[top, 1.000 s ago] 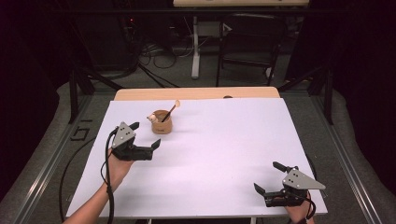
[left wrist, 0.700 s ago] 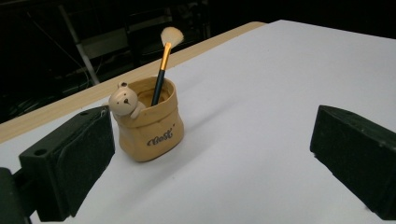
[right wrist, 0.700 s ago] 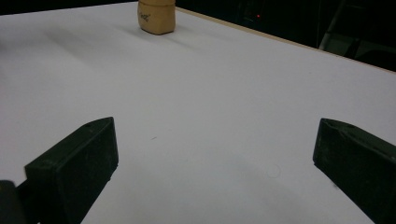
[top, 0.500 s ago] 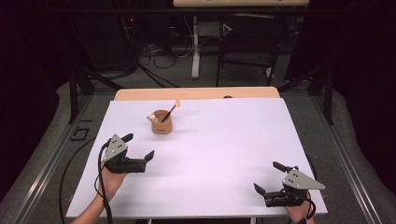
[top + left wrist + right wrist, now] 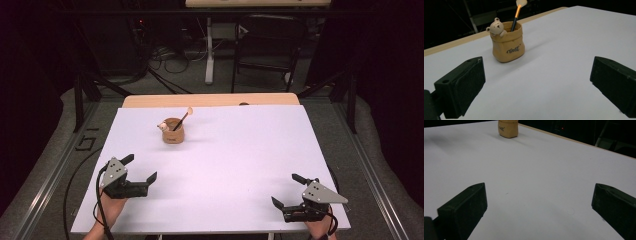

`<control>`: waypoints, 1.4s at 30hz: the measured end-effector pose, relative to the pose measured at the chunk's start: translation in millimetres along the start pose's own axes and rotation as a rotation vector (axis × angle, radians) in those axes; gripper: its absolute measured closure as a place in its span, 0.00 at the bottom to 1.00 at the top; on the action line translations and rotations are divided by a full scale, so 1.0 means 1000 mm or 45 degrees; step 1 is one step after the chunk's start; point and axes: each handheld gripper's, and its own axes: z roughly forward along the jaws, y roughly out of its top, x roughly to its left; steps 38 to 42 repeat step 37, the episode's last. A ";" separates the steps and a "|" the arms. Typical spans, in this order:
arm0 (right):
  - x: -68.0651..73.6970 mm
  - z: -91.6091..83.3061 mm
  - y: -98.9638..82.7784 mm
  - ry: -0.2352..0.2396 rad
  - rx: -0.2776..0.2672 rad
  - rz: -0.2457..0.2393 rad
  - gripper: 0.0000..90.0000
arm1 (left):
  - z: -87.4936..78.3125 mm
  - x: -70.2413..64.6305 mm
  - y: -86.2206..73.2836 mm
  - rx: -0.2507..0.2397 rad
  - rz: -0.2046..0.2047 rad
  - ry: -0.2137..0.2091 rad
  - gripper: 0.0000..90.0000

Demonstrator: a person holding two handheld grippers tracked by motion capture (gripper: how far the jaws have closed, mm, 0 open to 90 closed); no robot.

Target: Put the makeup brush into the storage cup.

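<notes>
While the bear pot (image 5: 173, 131) stands upright toward the far edge of the white worktop (image 5: 240, 165), a brush (image 5: 183, 118) leaning inside it, I hold my left tongs (image 5: 141, 172) and right tongs (image 5: 288, 194) well short of it, both agape and empty. Beyond the pot lies a dark room.

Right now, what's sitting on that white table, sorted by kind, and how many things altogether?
Tan holder with a little bear on its rim: 1
Brush standing in the holder: 1
Hand-held tool: 2, the left tool and the right tool, both open and apart from the holder
Total: 4
</notes>
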 end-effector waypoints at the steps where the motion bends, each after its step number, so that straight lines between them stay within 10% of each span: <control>1: 0.000 0.000 0.000 0.003 0.004 0.000 0.00 | -0.001 -0.001 -0.002 -0.001 0.000 0.003 0.00; 42: 0.001 0.003 -0.002 0.024 0.019 -0.003 0.00 | -0.010 -0.005 -0.045 0.084 -0.012 -0.071 0.00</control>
